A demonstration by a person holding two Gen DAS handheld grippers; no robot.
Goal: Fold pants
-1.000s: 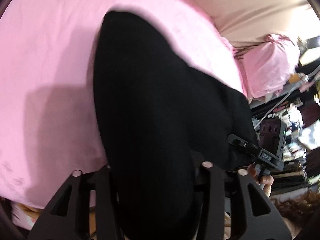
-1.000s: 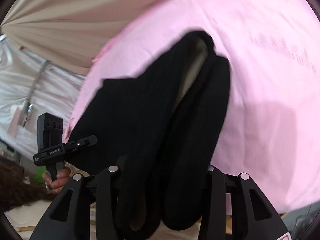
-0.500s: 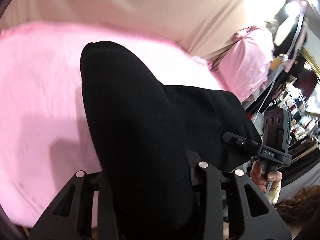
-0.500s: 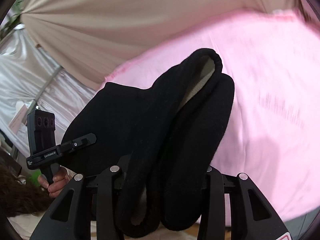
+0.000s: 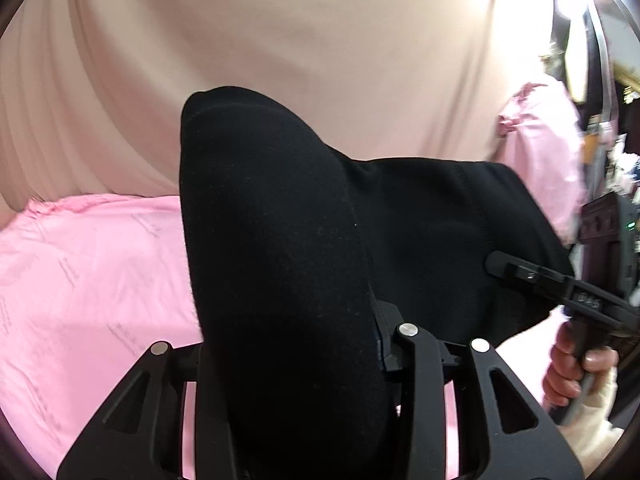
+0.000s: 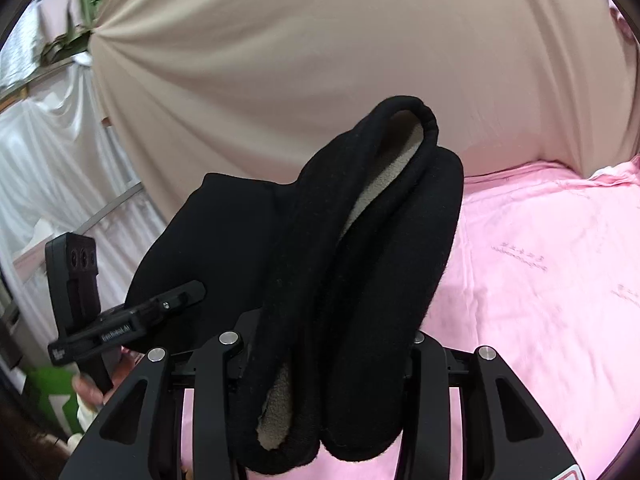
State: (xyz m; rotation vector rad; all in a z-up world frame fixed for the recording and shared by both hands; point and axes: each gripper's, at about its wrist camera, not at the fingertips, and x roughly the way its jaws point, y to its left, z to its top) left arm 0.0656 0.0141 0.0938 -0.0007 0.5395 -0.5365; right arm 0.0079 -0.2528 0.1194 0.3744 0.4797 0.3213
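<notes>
Left wrist view shows the black pants point(image 5: 280, 240) lifted above the pink sheet point(image 5: 88, 280), bunched between the fingers of the left gripper point(image 5: 296, 360). The right gripper point(image 6: 320, 380) clamps another thick fold. I think the bulky cloth may slip from one grip, because the layers are uneven. No containers are visible.

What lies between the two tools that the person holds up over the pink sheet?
Black pants span the stretch: the left tool and right tool each clamp a bunch. Both wrist views show it.
</notes>
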